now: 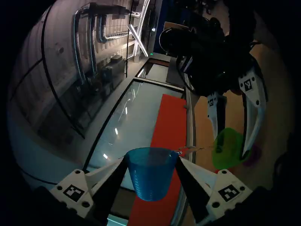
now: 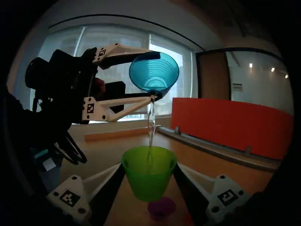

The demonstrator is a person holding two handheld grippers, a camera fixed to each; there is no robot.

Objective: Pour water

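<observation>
The jaws of the right gripper [image 2: 148, 169] are clamped on the green cup [image 2: 148, 177], one finger pressed against each side of its wall. The cup stands upright between them with its mouth open to the top.

Directly above the green cup, the jaws of the left gripper [image 2: 152, 75] are clamped on the blue cup [image 2: 154, 71]. It is tipped so far over that its mouth faces the camera of the right gripper view. A thin stream of water [image 2: 151, 120] falls from the lowest point of the blue rim straight down into the green cup.

In the left gripper view the blue cup [image 1: 150, 177] sits between that gripper's own fingers. The green cup [image 1: 227, 148] lies beyond it and to the right, between the right gripper's fingers. A fine thread of water [image 1: 190, 148] runs from the blue rim towards it.

Just below the green cup, a small purple thing [image 2: 161, 208] lies on the wooden desk [image 2: 210, 165]; what it is cannot be told. Behind the green cup and to its right, a red panel [image 2: 233, 124] stands along the desk's far edge. Behind and above the green cup is a bright window [image 2: 113, 41].
</observation>
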